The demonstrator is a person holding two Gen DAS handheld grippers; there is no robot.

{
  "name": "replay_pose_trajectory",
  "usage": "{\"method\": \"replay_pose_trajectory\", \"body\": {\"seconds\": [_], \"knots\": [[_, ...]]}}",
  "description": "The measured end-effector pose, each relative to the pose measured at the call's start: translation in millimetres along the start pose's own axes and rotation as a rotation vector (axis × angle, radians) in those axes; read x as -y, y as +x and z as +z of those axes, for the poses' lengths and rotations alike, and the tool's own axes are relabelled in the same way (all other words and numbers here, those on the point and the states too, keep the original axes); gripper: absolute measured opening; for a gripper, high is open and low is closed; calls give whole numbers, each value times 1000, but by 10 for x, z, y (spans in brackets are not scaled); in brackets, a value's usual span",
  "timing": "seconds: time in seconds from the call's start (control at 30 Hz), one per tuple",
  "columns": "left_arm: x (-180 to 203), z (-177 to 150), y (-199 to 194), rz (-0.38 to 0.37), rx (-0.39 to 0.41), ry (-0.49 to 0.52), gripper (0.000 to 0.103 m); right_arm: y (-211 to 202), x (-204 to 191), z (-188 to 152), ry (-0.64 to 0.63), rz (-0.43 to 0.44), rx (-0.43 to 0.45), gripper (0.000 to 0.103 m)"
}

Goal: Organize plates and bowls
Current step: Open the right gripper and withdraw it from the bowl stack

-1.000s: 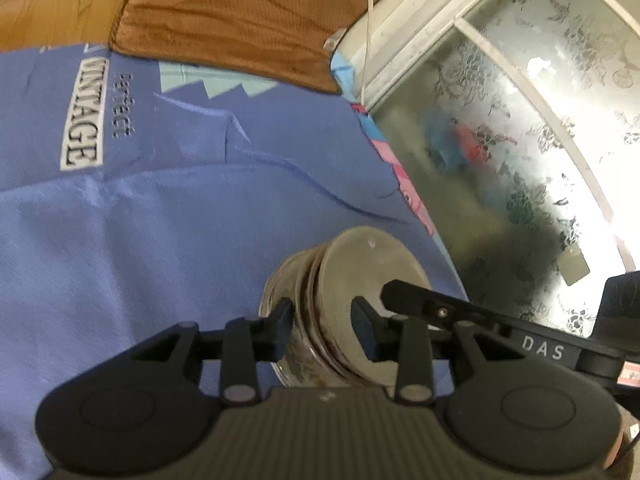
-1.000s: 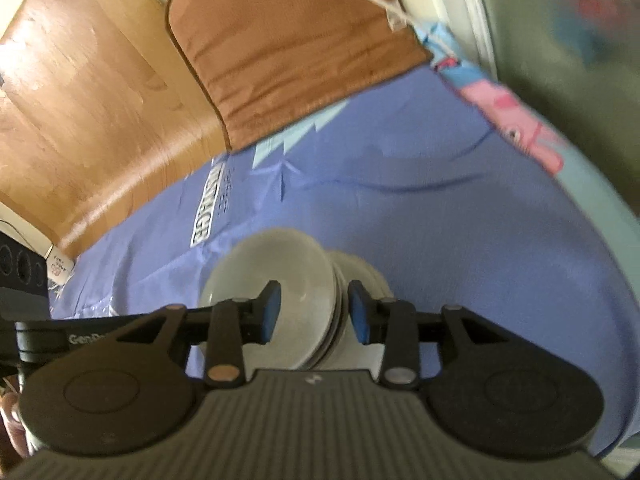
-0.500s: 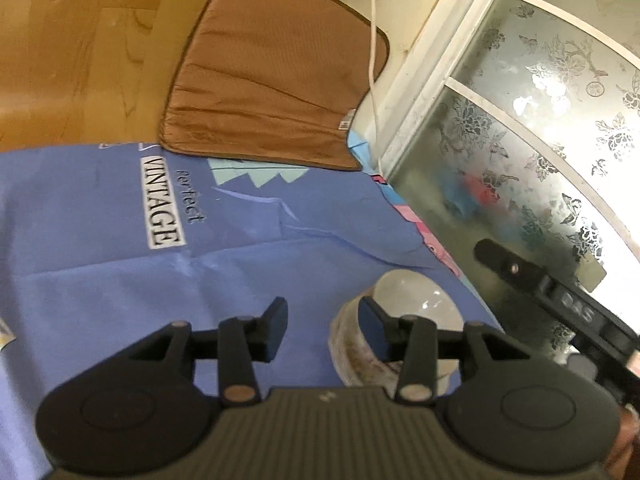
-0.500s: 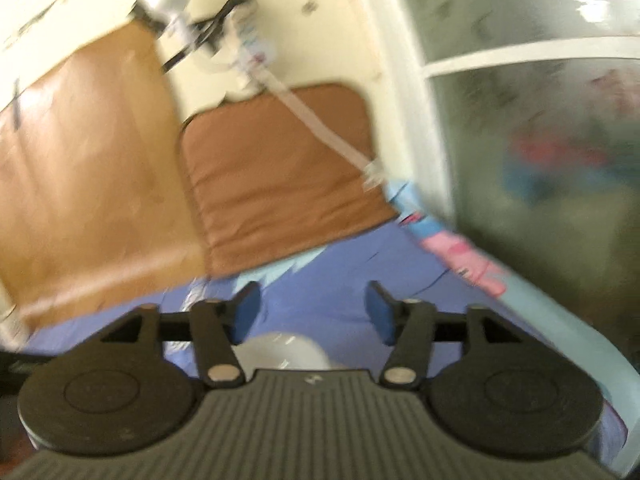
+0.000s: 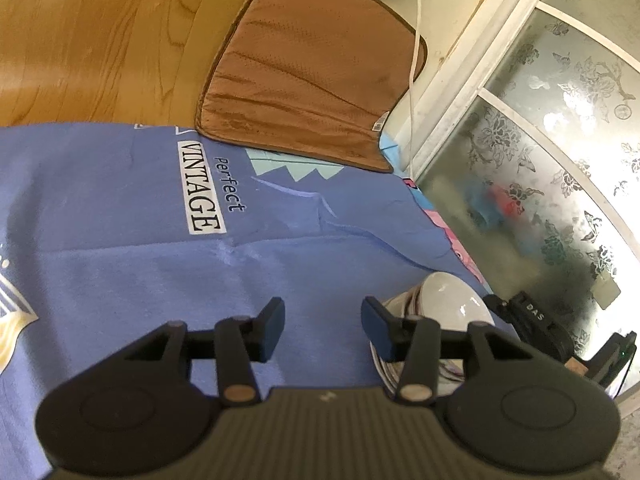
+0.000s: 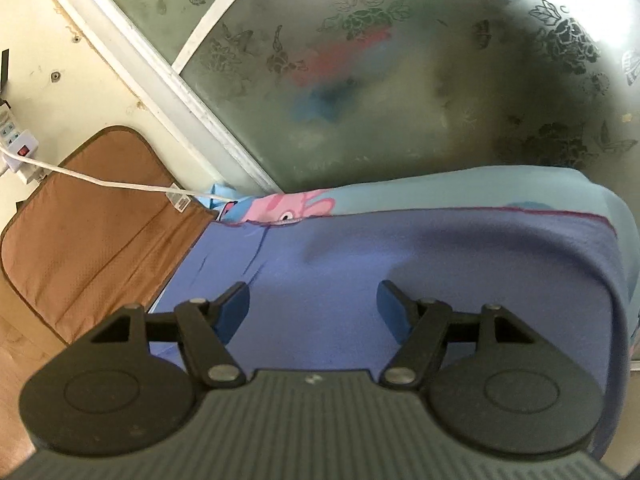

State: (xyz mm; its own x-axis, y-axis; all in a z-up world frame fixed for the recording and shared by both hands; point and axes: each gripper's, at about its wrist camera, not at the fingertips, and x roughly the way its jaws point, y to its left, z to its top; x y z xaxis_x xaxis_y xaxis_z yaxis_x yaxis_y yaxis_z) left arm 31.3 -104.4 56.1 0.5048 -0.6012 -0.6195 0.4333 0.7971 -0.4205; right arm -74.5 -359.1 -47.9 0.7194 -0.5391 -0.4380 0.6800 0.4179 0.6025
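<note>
The blue cloth (image 5: pixel 132 264) covers the surface that carries everything; whether a bed or mat lies under it cannot be told, and a brown pad (image 5: pixel 308 72) overlaps its far edge. Near the edge of the cloth that runs along the frosted glass door (image 5: pixel 560 140) sits the stack of bowls (image 5: pixel 444 308), a glossy white bowl resting over patterned ones beneath. Glazed ceramic like this is likely stiff, fairly heavy as a stack, slippery on the pads and apt to chip, and the soft cloth gives it a less steady footing. The safest hold is probably across a rim, one pad inside and one outside, lifting one bowl at a time. The left claw (image 5: pixel 323 330) has just been opening, its jaws now partly apart with only cloth between them, the stack just off its right finger. The right claw (image 6: pixel 314 310) has opened wide and holds nothing.
</note>
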Motion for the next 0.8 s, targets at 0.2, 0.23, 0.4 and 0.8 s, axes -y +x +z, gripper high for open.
{"method": "replay_pose_trajectory", "body": {"seconds": [0.2, 0.23, 0.4, 0.8], "knots": [[-17, 14, 56, 10, -7, -3, 43, 14, -84, -90, -60, -21, 37, 73], [-19, 18, 70, 12, -8, -2, 43, 10, -83, -93, -62, -22, 39, 74], [-7, 11, 135, 22, -14, 6, 43, 64, -125, -82, -66, -22, 42, 77], [-23, -164, 44, 97, 15, 88, 51, -335, -11, -125, -101, -14, 118, 82]]}}
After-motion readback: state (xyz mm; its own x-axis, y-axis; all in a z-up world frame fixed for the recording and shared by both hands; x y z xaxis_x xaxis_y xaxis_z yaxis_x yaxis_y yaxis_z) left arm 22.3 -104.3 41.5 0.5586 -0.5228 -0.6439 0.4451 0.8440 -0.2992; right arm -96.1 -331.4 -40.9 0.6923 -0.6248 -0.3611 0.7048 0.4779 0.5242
